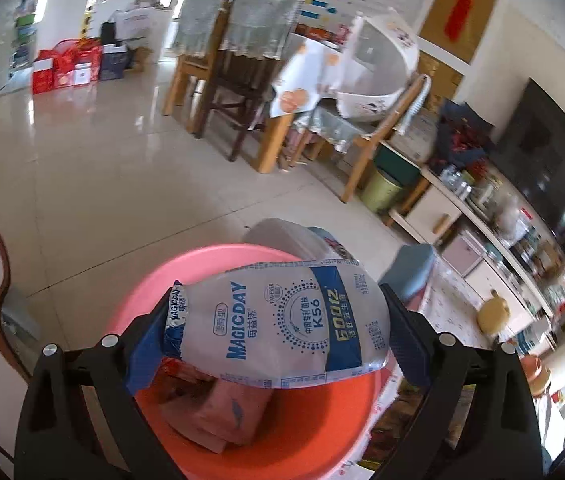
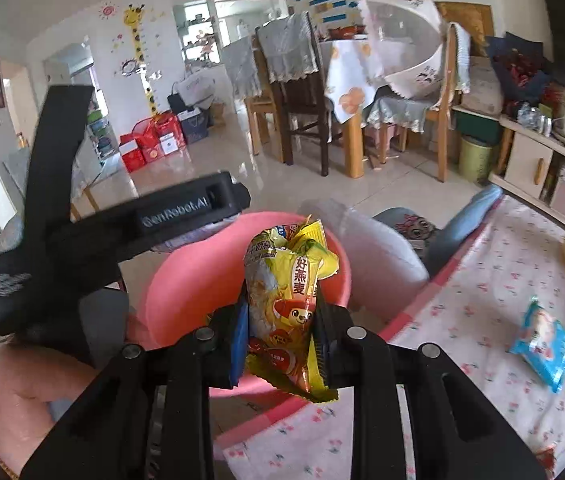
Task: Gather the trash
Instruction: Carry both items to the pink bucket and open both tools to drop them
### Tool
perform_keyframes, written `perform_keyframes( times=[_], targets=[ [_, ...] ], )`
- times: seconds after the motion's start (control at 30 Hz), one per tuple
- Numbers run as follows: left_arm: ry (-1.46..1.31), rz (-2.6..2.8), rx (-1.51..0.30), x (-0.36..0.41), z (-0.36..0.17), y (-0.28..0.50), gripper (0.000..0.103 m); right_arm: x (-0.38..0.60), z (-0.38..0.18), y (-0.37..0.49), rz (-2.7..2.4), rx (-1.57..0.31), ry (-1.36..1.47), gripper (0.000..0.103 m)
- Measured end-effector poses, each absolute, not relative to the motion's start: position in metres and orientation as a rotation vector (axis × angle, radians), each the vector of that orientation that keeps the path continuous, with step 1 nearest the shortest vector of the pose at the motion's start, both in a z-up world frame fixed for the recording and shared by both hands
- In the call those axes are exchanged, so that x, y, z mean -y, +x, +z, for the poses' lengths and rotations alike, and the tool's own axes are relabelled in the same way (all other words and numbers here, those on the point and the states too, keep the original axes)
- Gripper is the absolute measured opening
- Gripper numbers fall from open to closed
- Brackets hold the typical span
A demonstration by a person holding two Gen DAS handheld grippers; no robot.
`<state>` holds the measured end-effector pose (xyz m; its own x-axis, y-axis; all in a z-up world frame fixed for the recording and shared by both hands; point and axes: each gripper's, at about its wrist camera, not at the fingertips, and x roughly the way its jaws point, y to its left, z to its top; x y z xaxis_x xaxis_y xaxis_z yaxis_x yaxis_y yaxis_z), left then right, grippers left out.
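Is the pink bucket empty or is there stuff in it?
Not empty. In the left wrist view the pink bucket already holds a pinkish packet.

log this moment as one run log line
left claw: grips milk pouch | right claw: grips yellow wrapper | both over pink basin

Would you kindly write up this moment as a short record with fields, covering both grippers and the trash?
left gripper: jaws shut on the MAGICDAY pouch, held above the pink basin
right gripper: jaws shut on the yellow oat wrapper, at the basin's near rim
basin contents: a pink packet
left on the floral cloth: a blue wrapper
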<state>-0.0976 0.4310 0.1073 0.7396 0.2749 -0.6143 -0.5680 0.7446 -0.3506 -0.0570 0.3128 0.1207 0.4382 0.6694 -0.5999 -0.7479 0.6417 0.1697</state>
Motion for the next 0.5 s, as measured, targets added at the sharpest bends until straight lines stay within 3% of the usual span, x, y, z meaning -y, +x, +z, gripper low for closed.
perform_keyframes(
  times=[0.07,0.1,0.17,0.2,0.3,0.5],
  targets=[
    [-0.568,0.512,-0.579,-0.438,0.105,-0.095,0.095,-0.324,0.111,-0.054,0.903,-0.707,-0.142,0.037],
    [-0.569,0.526,-0.599,-0.442,0.101,-0.094,0.095,-0.331,0.106,-0.05,0.902,-0.72,-0.151,0.054],
    [-0.556,0.548,-0.635,-0.446,0.095,-0.088,0.095,-0.335,0.099,-0.044,0.876,-0.728,-0.156,0.074],
    [-0.545,0.556,-0.646,-0.446,0.094,-0.087,0.095,-0.333,0.097,-0.043,0.865,-0.733,-0.143,0.078],
    [-0.493,0.576,-0.655,-0.444,0.094,-0.084,0.095,-0.315,0.096,-0.037,0.83,-0.742,-0.076,0.089],
    [-0.455,0.535,-0.604,-0.43,0.102,-0.088,0.096,-0.274,0.101,-0.04,0.724,-0.727,-0.032,0.094]
  ],
)
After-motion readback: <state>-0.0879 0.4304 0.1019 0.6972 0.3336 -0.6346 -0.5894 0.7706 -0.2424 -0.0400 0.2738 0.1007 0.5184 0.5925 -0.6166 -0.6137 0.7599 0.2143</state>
